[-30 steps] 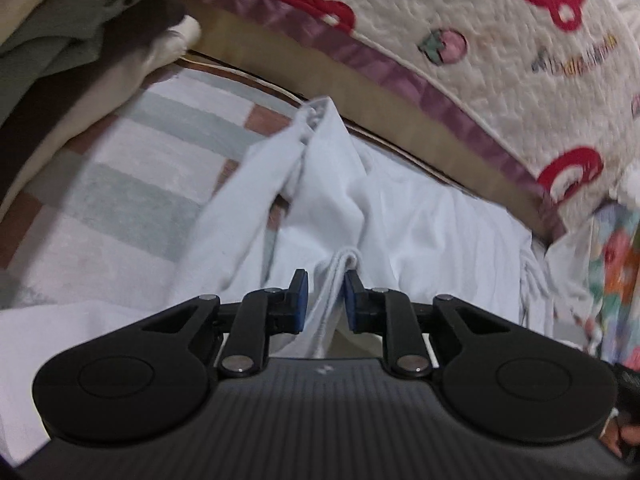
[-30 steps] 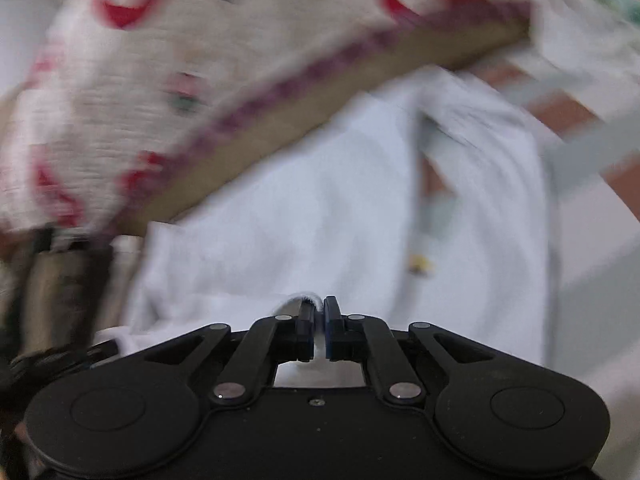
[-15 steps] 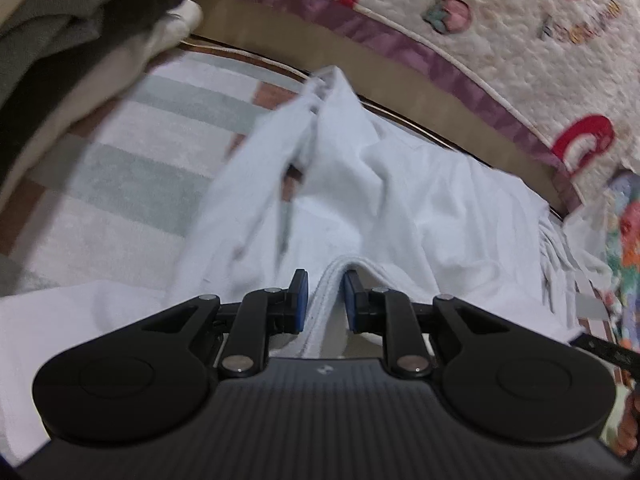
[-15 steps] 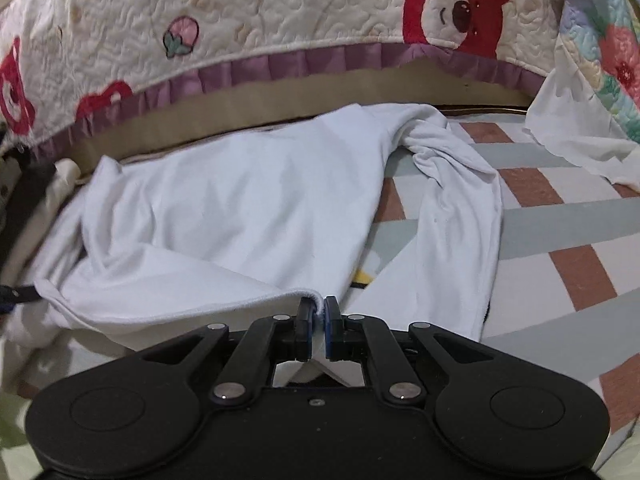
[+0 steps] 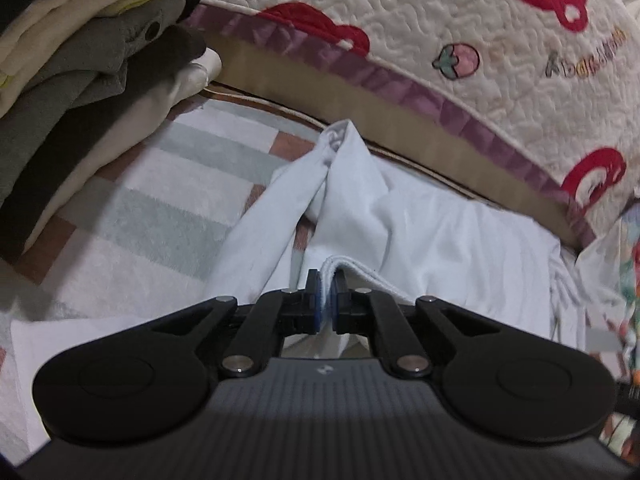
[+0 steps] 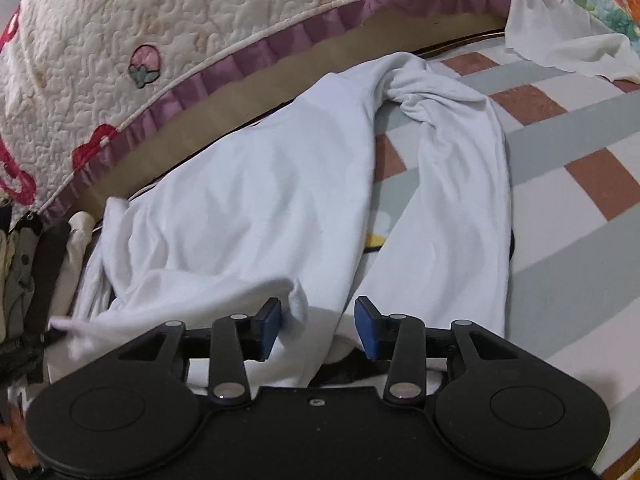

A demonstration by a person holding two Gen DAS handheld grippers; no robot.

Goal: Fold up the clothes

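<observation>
A white long-sleeved shirt [image 5: 432, 224] lies spread on a striped rug [image 5: 160, 208], its top against the quilt edge. My left gripper [image 5: 328, 300] is shut on the shirt's ribbed hem, which folds up between the pads. In the right wrist view the same shirt [image 6: 256, 192] lies flat with one sleeve [image 6: 460, 184] running toward me on the right. My right gripper [image 6: 316, 320] is open, with a loose corner of the hem resting just inside its left pad.
A quilt with red bears and a purple border [image 5: 460, 40] rises behind the shirt. A stack of folded clothes [image 5: 80, 80] stands at the left. Another white cloth [image 6: 568, 36] lies at the far right on the rug [image 6: 580, 168].
My left gripper has closed tighter on the hem. My right gripper has opened and let go of the shirt's hem, which has dropped onto the shirt.
</observation>
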